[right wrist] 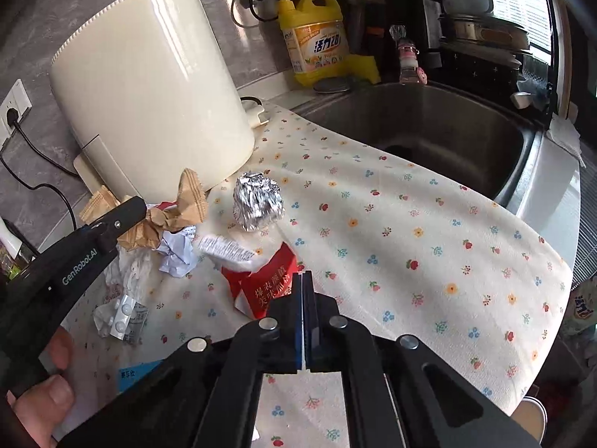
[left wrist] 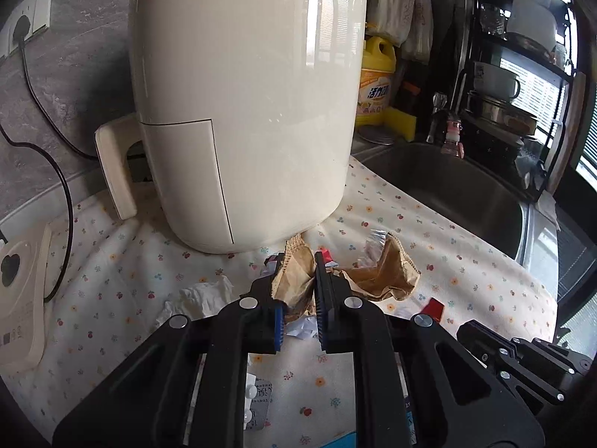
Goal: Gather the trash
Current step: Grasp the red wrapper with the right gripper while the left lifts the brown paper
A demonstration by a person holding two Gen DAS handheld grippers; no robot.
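Trash lies on a floral cloth (right wrist: 410,246) in front of a cream air fryer (left wrist: 242,104). My left gripper (left wrist: 298,261) has its jaws around a crumpled brown paper bag (left wrist: 377,276), partly closed on it; the bag also shows in the right wrist view (right wrist: 175,216). My right gripper (right wrist: 302,278) is shut, its tips at the edge of a red wrapper (right wrist: 266,287); whether it pinches the wrapper I cannot tell. A foil ball (right wrist: 257,201), crumpled white paper (right wrist: 175,254), tissue (left wrist: 201,295) and a pill blister (right wrist: 125,315) lie nearby.
A steel sink (right wrist: 429,127) is at the right past the cloth. A yellow detergent bottle (right wrist: 317,37) and a dish rack (left wrist: 515,86) stand behind it. A power strip (left wrist: 22,291) and black cables lie at the left. A blue card (right wrist: 136,373) lies near the front.
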